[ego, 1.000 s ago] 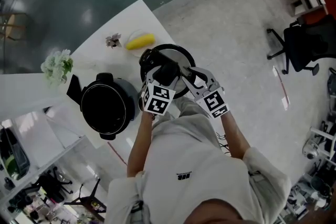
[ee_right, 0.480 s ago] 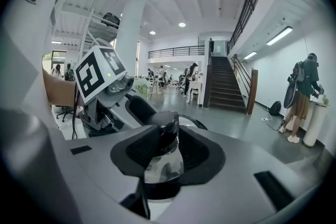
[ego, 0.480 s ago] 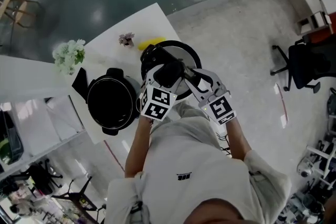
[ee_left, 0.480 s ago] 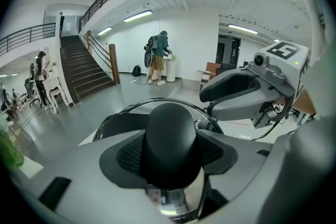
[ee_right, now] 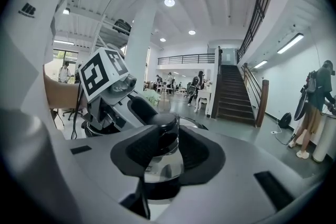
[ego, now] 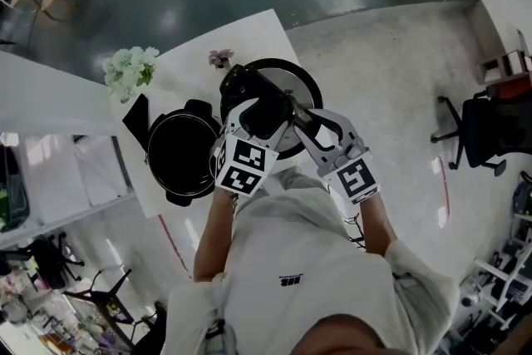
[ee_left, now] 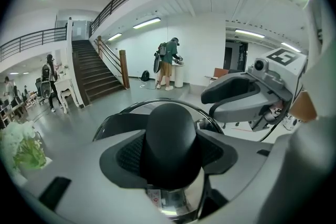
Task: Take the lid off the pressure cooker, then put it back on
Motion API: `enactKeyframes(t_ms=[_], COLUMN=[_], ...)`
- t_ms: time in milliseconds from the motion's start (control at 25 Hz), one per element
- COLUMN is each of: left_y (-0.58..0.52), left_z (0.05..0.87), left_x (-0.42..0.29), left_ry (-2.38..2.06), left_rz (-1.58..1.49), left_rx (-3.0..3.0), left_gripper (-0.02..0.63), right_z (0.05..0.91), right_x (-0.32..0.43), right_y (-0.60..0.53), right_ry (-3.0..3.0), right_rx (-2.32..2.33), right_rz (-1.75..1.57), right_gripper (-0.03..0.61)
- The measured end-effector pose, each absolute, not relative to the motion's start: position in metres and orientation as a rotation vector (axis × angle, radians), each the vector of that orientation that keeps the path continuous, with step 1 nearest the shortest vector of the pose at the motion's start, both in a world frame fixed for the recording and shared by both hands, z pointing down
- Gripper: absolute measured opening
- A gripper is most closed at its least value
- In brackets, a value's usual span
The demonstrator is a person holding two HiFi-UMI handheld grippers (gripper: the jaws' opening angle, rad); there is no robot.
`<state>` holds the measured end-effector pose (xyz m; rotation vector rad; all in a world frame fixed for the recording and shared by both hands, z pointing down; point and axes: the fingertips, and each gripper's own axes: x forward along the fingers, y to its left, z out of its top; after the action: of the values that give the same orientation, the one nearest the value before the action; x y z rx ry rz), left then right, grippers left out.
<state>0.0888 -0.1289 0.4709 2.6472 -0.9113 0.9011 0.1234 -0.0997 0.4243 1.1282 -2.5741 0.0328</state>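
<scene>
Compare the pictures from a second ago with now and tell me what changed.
The lid, gripped by the left gripper and right gripper, appears to have risen toward the camera. It now hides the yellow object seen beyond it earlier. Nothing was taken hold of or let go. Unchanged: both grippers stay clamped on the lid, and the open pot and flowers sit on the table.
</scene>
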Motion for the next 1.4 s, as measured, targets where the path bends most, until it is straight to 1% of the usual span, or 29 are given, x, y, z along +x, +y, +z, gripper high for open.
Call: enactKeyframes(t_ms=[320,600,1160,1400], left_y=[-0.132,-0.127,-0.114,-0.107], left_z=[0.451,0.446,0.458,0.467], left_x=[0.056,0.018,-0.059,-0.084], left_ry=[-0.997,-1.063,-1.117,-1.098], left_rz=[0.887,0.889,0.945,0.969], left_rx=[2.617,2.557,2.448,2.412], left_gripper=[0.288,0.288,0.288,0.288], right_z=[0.407,0.405,0.416,0.426], right_x=[0.097,0.066,-0.002,-0.025], right_y=[-0.105,-0.105,-0.101,-0.094], right_ry=[-2.629,-2.655,-2.69,-2.657], right_rx=[1.052,0.969,0.795,0.765], right_rz=[-0.037,-0.027,-0.029,0.053], right_gripper=[0.121,0.121,0.121,0.121])
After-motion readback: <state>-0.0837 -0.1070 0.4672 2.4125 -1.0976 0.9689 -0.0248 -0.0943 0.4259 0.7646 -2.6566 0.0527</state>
